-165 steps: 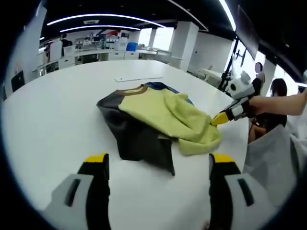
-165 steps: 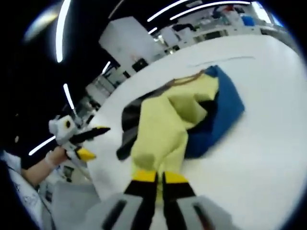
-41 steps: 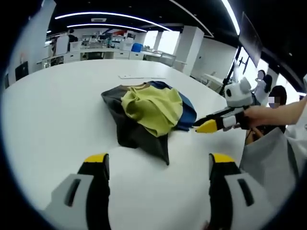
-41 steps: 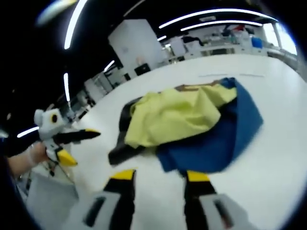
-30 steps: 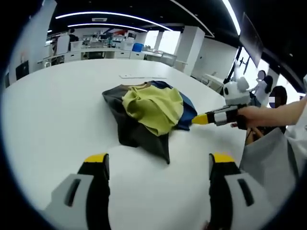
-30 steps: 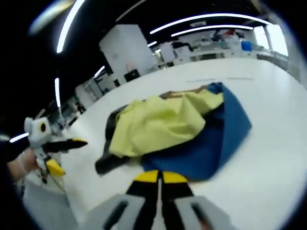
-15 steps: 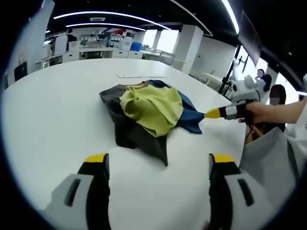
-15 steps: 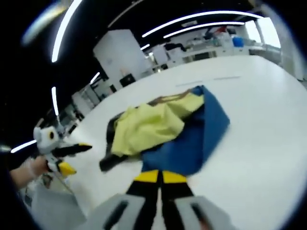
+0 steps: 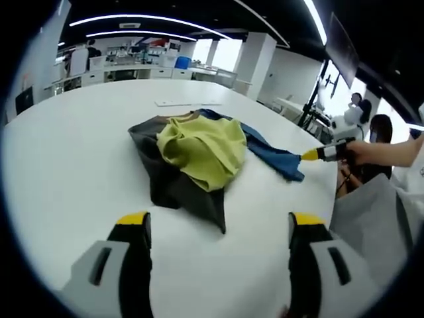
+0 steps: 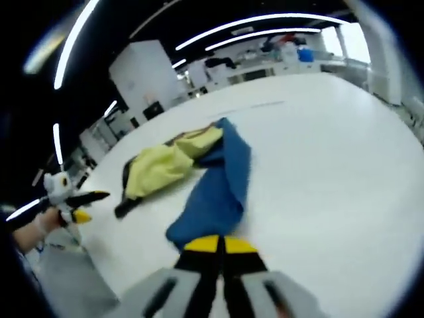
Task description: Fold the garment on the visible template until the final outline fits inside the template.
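Left gripper view. White table (image 9: 59, 159) fills the foreground. Garment (image 9: 199, 156) lies near mid-table in a rumpled heap: yellow-green panel on top, dark grey panel spread beneath it and running to a point toward the camera, blue panel drawn out as a long strip toward the right. Left gripper (image 9: 217, 225) low in the frame, jaws wide apart, yellow tips, nothing between them, well short of the garment. Right gripper (image 9: 317, 154) comes in from the right, held by a hand (image 9: 361, 152); its yellow tip meets the far end of the blue strip. From here cannot tell how its jaws stand. No template outline can be made out on the table around the garment. Office desks and ceiling light strips in the background, blurred.

Right gripper view. Right gripper (image 10: 213, 246) rises from the bottom, jaws closed together, yellow tips pinching the near edge of the blue panel. The blue strip runs up and away from the jaws to the rest of the garment (image 10: 192, 169), where the yellow-green panel lies, with a sliver of dark grey at its left edge. Table (image 10: 331, 152) bare white to the right. Left gripper (image 10: 83, 205) at far left, small, jaws parted, apart from the garment.
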A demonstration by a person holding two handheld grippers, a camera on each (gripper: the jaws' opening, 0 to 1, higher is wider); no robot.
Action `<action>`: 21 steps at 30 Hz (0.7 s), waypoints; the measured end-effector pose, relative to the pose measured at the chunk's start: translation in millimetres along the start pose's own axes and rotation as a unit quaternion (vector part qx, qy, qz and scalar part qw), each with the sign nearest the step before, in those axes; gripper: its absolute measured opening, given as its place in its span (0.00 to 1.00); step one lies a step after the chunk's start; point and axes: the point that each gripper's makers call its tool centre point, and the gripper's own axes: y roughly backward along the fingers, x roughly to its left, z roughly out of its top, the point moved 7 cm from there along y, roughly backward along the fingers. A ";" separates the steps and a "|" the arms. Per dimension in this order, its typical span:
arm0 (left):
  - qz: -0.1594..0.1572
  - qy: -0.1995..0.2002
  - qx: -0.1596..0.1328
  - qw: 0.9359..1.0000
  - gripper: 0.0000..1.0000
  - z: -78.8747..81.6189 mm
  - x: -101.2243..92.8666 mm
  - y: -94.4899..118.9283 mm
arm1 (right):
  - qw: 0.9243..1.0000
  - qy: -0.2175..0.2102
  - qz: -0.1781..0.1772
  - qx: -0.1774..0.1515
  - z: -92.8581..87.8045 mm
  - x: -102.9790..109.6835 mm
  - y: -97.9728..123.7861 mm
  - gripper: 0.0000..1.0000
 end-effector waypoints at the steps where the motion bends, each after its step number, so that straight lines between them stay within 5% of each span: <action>1: 0.001 -0.002 0.001 1.000 0.82 1.0 0.5 0.1 | 1.000 0.009 -0.011 0.002 2.8 -8.1 4.3 0.00; 11: 0.011 0.000 -0.017 1.000 0.82 10.0 -1.9 6.9 | 0.996 0.046 -0.075 0.023 26.4 -67.2 23.7 0.00; 21: 0.017 0.004 -0.017 1.000 0.82 8.0 -4.3 8.0 | 0.991 0.052 -0.114 0.041 48.8 -109.8 13.5 0.00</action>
